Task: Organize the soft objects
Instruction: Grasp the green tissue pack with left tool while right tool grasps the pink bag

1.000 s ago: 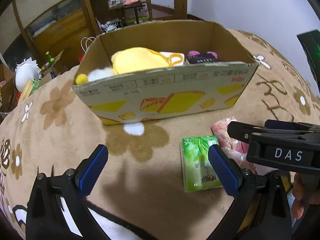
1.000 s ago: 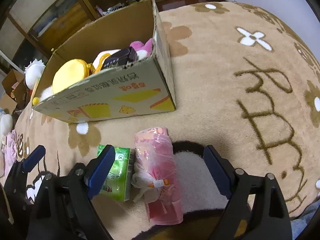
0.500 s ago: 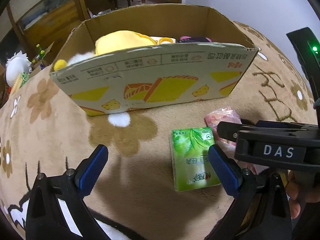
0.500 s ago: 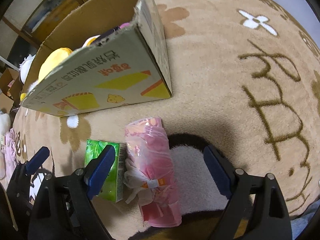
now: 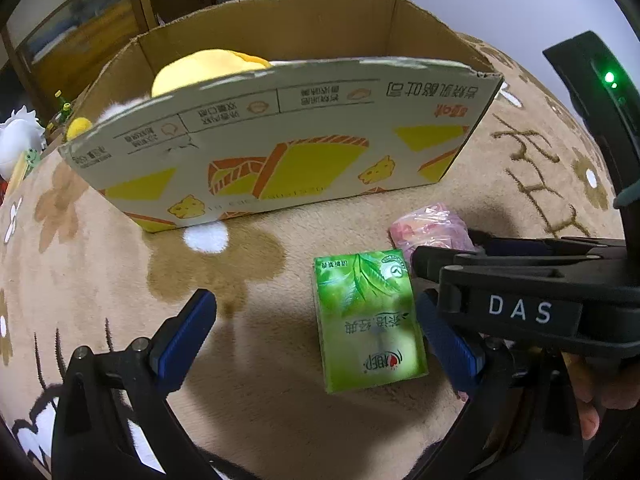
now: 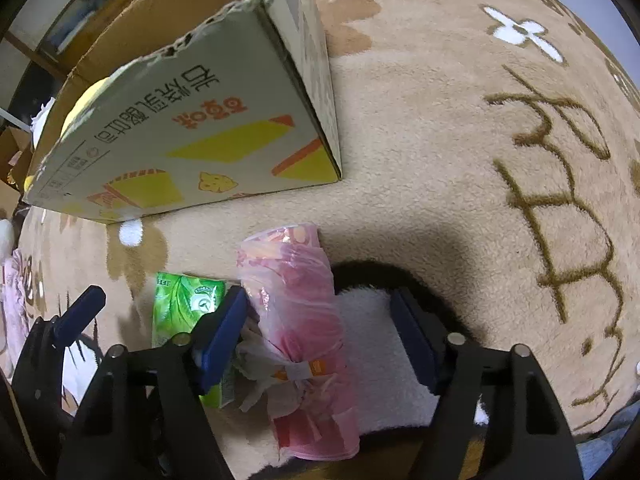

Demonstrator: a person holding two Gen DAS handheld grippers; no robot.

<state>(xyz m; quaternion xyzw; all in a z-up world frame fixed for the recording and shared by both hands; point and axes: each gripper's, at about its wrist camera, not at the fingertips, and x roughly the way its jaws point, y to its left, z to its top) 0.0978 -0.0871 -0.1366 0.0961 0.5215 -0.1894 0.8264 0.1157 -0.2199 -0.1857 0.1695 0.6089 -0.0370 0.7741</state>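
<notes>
A green tissue pack (image 5: 368,320) lies flat on the tan carpet between the fingers of my open left gripper (image 5: 316,344), close to the right finger. A pink plastic bundle (image 6: 296,320) lies beside it on its right, between the fingers of my open right gripper (image 6: 320,340), touching the left finger. The pack also shows in the right wrist view (image 6: 180,304), and the bundle in the left wrist view (image 5: 432,228). The cardboard box (image 5: 280,148) stands just beyond both, with a yellow plush (image 5: 200,72) inside.
The box's right corner (image 6: 332,160) stands close above the pink bundle. The right gripper's body (image 5: 520,304) crosses the left wrist view at right. Wooden furniture (image 5: 80,40) and a white plush (image 5: 20,136) are off the carpet at the far left.
Both grippers have come down and forward toward the carpet. The green pack and pink bundle now sit between their fingers, and the box looms larger. Nothing has been gripped.
</notes>
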